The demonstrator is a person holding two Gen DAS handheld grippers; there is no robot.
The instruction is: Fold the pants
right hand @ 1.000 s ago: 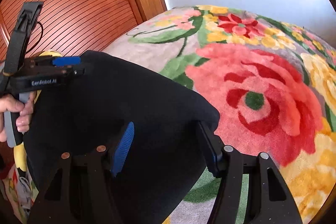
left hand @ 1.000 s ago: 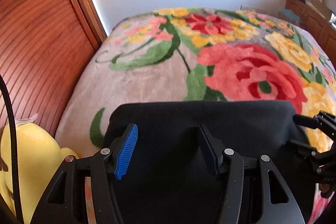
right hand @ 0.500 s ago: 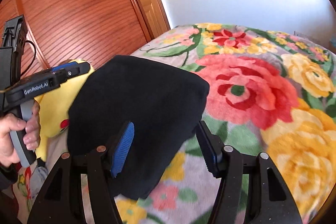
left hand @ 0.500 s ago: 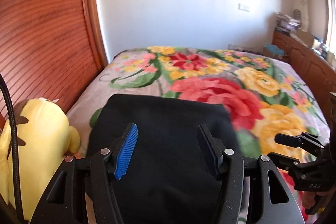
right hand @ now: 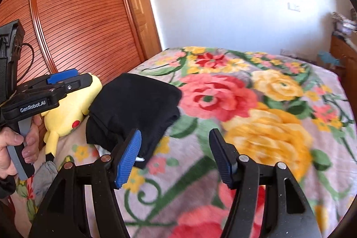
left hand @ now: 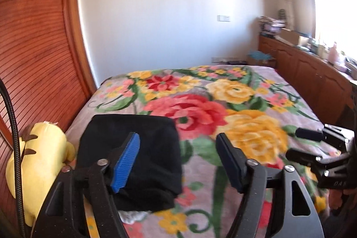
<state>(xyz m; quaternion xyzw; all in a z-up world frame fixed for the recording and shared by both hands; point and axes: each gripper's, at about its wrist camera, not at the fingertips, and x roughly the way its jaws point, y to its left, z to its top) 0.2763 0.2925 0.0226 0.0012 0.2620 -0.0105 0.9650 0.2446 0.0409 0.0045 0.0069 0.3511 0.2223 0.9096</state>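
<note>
Both the left claw [left hand: 178, 160] and the right claw [right hand: 175, 156] are spreading with nothing between their fingers, above the bed [left hand: 245, 90] where the folded black pants [left hand: 133, 148] lie beside a yellow plush toy [left hand: 38, 162]; folding looks finished, so next likely means stepping away.

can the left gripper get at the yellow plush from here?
Probably yes: left gripper, jaws opening with nothing between them, hangs above the folded black pants; the yellow plush lies beside them, uncovered.
</note>
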